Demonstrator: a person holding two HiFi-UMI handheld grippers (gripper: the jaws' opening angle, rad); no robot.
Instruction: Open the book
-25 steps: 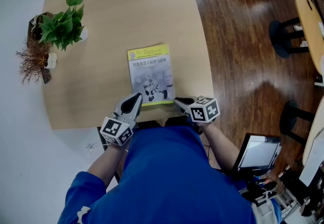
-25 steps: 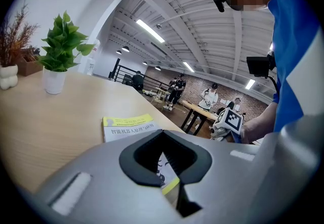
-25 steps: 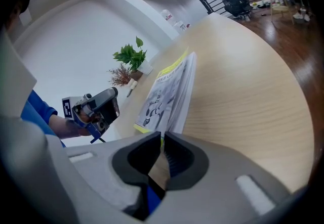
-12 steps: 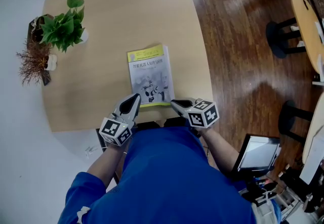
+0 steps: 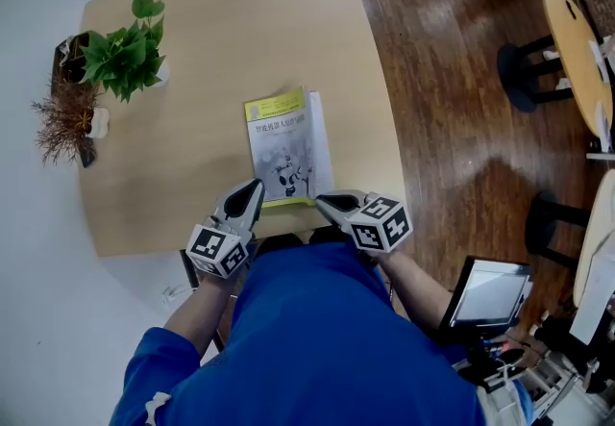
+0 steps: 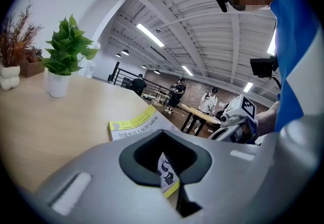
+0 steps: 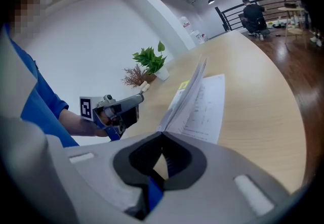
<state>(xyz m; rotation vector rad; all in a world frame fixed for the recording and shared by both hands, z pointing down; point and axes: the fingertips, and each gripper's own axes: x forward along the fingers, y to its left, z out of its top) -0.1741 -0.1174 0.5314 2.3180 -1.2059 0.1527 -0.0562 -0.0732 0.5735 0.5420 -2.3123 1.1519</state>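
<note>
A book (image 5: 282, 140) with a yellow-banded cover lies near the front edge of the wooden table (image 5: 202, 39). Its cover stands lifted along the right side, and a white inner page (image 5: 323, 140) shows beneath. My right gripper (image 5: 323, 202) is at the book's near right corner, shut on the raised cover (image 7: 186, 97), which rises edge-on from the jaw tips (image 7: 162, 135). My left gripper (image 5: 251, 190) sits shut by the book's near left corner, with nothing gripped. The left gripper view shows the book (image 6: 135, 124) just beyond its closed tips (image 6: 163, 134).
A green potted plant (image 5: 123, 47) and a dried plant (image 5: 62, 116) stand at the table's left edge. Right of the table is wooden floor with black stools (image 5: 524, 73) and a screen (image 5: 487, 289). Several people stand far off in the hall.
My right gripper has moved left and taken the cover up with it, so the cover has lifted and the white page has come into sight. The left gripper has barely moved.
</note>
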